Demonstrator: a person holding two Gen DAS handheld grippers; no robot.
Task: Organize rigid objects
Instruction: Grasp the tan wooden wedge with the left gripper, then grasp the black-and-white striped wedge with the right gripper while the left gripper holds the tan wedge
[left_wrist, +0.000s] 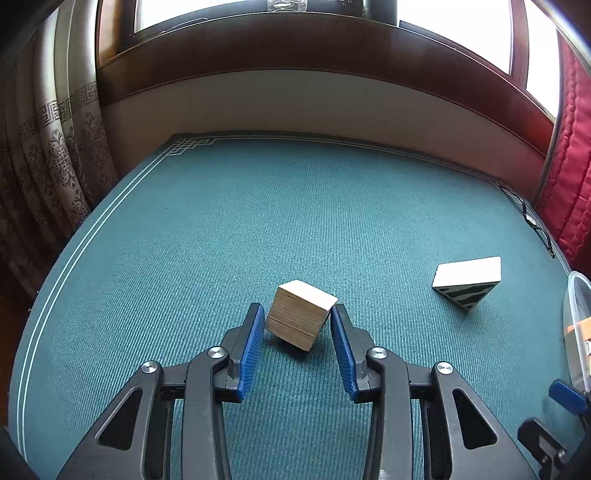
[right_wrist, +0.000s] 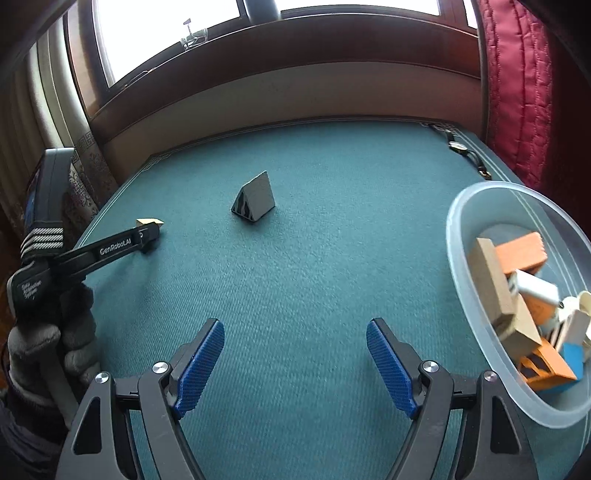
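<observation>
My left fingers (left_wrist: 298, 314) pinch the tilted wooden cube (left_wrist: 301, 319) by its edges; I should square the grip before lifting. My right fingers (right_wrist: 295, 332) gape empty.

A pale wooden cube (left_wrist: 301, 319) is shown tilted on one lower edge, lodged between the blue finger pads (left_wrist: 251, 354) of the left gripper (left_wrist: 298, 317), its corners touching both. A triangular wedge (left_wrist: 467, 282), white on top with a black-striped side, is seen lying flat well to the right of those fingers. A translucent bowl (right_wrist: 458, 236) of mixed blocks is placed just right of the right gripper's (right_wrist: 295, 332) fingers.
</observation>
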